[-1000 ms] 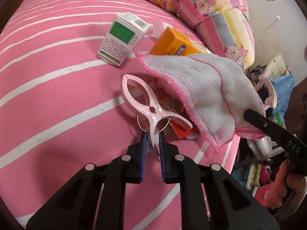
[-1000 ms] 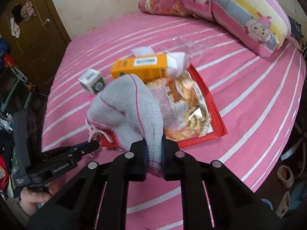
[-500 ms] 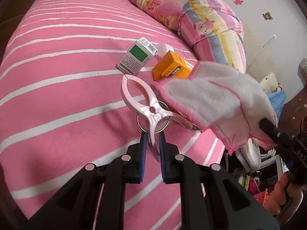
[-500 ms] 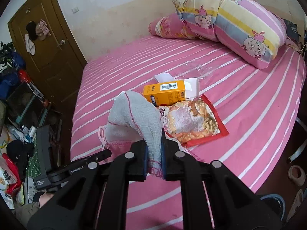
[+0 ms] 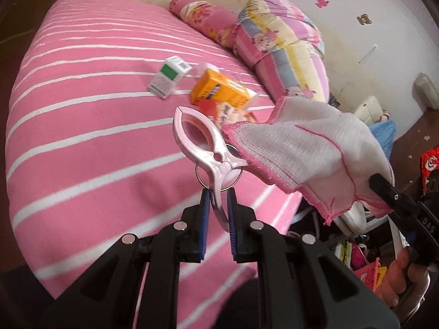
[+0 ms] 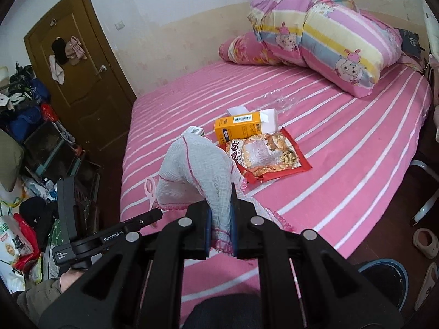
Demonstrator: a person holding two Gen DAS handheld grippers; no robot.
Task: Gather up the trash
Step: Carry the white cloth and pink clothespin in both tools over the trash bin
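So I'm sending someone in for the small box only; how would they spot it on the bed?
On the pink striped bed, a cluster of litter lies below the folded cartoon quilt. The small box sits at the door-side edge of it, apart from the orange carton and the red snack bag. It alone is white, with a green panel.

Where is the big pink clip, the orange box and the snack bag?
pink clip [image 5: 192, 134], left wrist view, on its upper arm beside the loop.
orange box [image 6: 241, 128], right wrist view, on its long orange side.
snack bag [image 6: 270, 155], right wrist view, on the printed front.
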